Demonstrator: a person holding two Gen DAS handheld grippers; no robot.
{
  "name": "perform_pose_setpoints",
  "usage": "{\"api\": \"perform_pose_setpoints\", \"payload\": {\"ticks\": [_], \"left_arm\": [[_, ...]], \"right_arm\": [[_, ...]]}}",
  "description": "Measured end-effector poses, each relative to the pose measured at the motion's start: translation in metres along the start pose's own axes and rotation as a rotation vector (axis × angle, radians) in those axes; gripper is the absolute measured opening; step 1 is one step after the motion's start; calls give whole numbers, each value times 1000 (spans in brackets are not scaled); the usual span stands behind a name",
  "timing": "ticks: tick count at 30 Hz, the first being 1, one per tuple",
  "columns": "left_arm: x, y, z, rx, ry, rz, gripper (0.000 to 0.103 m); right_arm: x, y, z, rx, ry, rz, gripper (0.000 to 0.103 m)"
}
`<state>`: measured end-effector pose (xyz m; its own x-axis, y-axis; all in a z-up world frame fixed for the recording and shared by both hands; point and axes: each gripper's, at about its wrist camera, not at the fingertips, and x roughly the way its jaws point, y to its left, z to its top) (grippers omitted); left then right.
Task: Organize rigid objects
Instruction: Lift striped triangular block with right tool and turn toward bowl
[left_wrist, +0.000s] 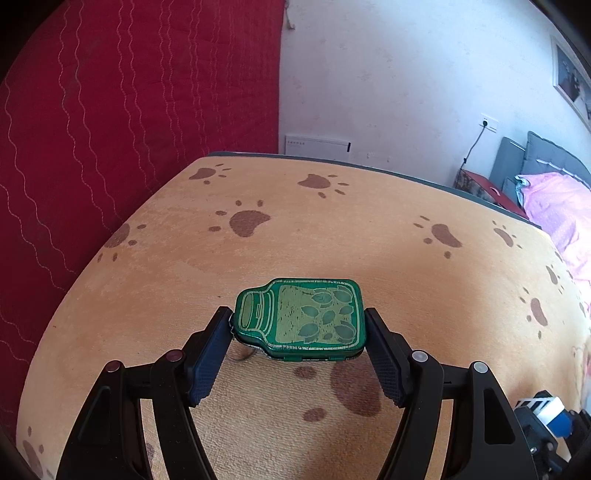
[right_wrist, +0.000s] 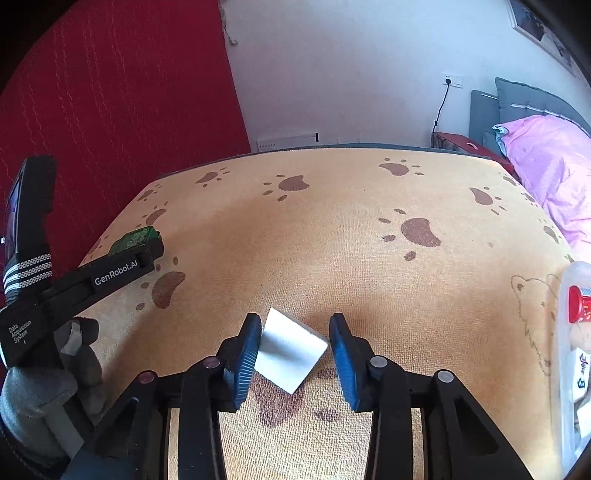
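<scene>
A green, jar-shaped tin (left_wrist: 301, 317) with a leaf pattern is held just above the orange paw-print cloth (left_wrist: 332, 236). My left gripper (left_wrist: 297, 314) is shut on it, one pad pressing on each end. In the right wrist view the same left gripper (right_wrist: 147, 247) shows at the left, held by a gloved hand (right_wrist: 44, 384), with the tin (right_wrist: 135, 238) at its tip. A small white block (right_wrist: 290, 350) lies tilted between the fingers of my right gripper (right_wrist: 295, 318). The left pad touches the block; a thin gap shows at the right pad.
A clear plastic box (right_wrist: 565, 332) holding a red-capped item and white tiles stands at the cloth's right edge. A red quilted hanging (left_wrist: 110, 110) borders the left. Beyond the far edge are a white wall and pink bedding (right_wrist: 546, 162).
</scene>
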<state>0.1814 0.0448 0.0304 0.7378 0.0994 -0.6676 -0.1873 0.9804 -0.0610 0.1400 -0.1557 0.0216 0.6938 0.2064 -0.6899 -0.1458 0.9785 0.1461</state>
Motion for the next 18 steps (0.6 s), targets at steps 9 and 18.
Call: {"api": "perform_pose_setpoints", "payload": {"ticks": [9,18], "left_arm": [[-17,-24,-6,65,-23,-59,71],[-25,-35,-9,89,-33,-75,71]], "right_arm": [[-28,-13,-9,22,-25,9,28],[-38,-18,-25,21,-21,4,53]]}}
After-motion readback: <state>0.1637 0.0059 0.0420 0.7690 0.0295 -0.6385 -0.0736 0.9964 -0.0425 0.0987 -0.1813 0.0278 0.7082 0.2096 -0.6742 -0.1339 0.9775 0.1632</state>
